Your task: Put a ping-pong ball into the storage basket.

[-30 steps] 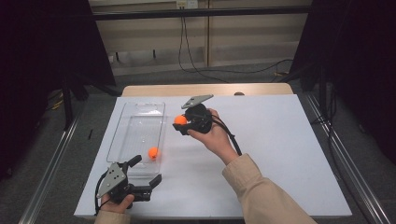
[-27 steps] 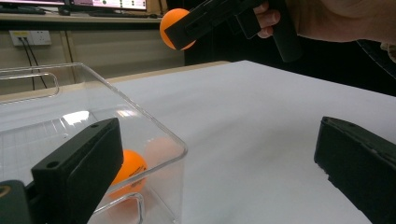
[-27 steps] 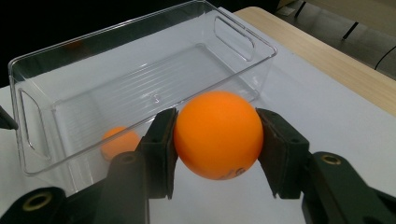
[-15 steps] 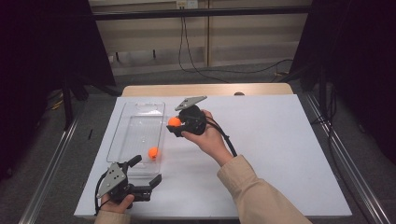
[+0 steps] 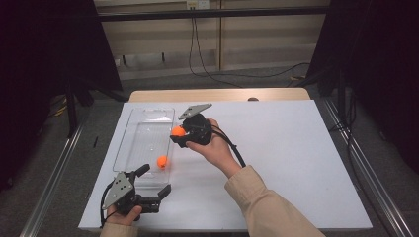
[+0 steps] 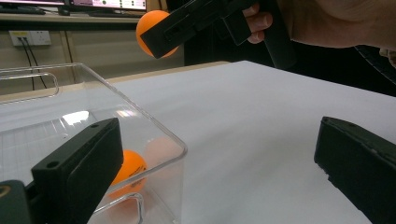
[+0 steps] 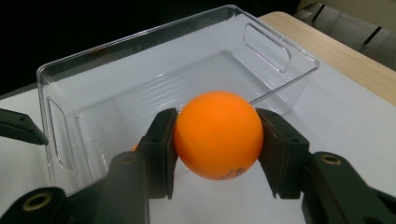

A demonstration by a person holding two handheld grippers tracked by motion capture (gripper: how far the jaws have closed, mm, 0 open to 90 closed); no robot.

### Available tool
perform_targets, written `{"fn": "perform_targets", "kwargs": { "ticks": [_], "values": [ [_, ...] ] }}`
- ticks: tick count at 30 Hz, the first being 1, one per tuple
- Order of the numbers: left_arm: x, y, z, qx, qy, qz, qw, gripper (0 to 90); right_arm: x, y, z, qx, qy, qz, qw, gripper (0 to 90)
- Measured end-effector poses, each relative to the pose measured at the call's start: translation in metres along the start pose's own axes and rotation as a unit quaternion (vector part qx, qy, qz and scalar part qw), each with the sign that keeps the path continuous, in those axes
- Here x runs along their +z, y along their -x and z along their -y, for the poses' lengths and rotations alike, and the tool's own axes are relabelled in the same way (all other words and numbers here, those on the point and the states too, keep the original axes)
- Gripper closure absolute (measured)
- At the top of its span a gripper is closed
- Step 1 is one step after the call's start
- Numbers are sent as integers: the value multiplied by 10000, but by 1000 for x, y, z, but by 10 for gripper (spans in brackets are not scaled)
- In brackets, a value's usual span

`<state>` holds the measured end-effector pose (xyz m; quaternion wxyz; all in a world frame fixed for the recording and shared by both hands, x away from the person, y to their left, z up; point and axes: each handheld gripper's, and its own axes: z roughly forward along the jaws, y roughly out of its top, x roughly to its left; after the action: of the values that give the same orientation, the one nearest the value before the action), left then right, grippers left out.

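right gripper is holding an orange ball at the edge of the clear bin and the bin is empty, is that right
Not quite: the bin is not empty. The right gripper does hold an orange ball between its jaws at the edge of the clear bin, but a second orange ball already lies inside the bin at its near end. The high view shows it, and the left gripper view shows it through the bin's wall.

A white table (image 5: pixel 296 163) with a bare wooden strip (image 5: pixel 222 95) along its far edge carries a clear plastic bin (image 5: pixel 144 129) on its left half. The bin stands lengthwise, its near end close to the front edge. One orange ball (image 5: pixel 162 161) lies inside it, at the near right corner.
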<state>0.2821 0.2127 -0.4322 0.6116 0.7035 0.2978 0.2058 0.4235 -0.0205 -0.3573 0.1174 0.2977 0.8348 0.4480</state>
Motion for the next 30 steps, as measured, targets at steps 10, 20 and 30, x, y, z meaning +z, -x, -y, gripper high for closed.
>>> {"fn": "perform_targets", "kwargs": {
  "ticks": [10, 20, 30],
  "values": [
    [0, 0, 0, 8, -10, 4, 10000, 11, 7, -5, -1, -78, -49, -59, 9999, 513],
    [-1, -1, 0, 75, -68, 16, 9999, 11, 17, -13, -2, -99, -73, -146, 9998, 513],
    [0, 0, 0, -6, -22, 15, 10000, 11, 26, -16, -1, -119, -108, -229, 9996, 512]
  ]
}}
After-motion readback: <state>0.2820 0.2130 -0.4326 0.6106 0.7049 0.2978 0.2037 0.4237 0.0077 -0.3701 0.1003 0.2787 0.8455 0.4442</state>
